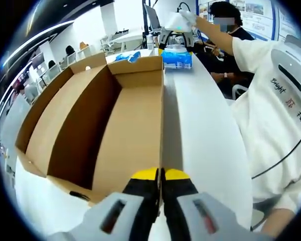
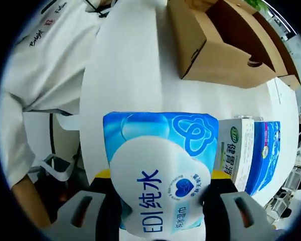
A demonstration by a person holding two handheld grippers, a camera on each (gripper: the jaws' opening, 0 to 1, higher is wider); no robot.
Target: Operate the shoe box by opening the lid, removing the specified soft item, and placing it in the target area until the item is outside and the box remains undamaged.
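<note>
open shoe box (image 1: 115, 125) on white table (image 1: 200, 130) in a bright office.

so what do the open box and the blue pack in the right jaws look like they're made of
The box looks like plain brown cardboard: matte, with folded flaps and raw cut edges. The blue pack looks like soft glossy plastic film, probably around tissues: its printed surface shines and bulges between the right gripper jaws. The table under both is a smooth white surface, possibly laminate.
</note>
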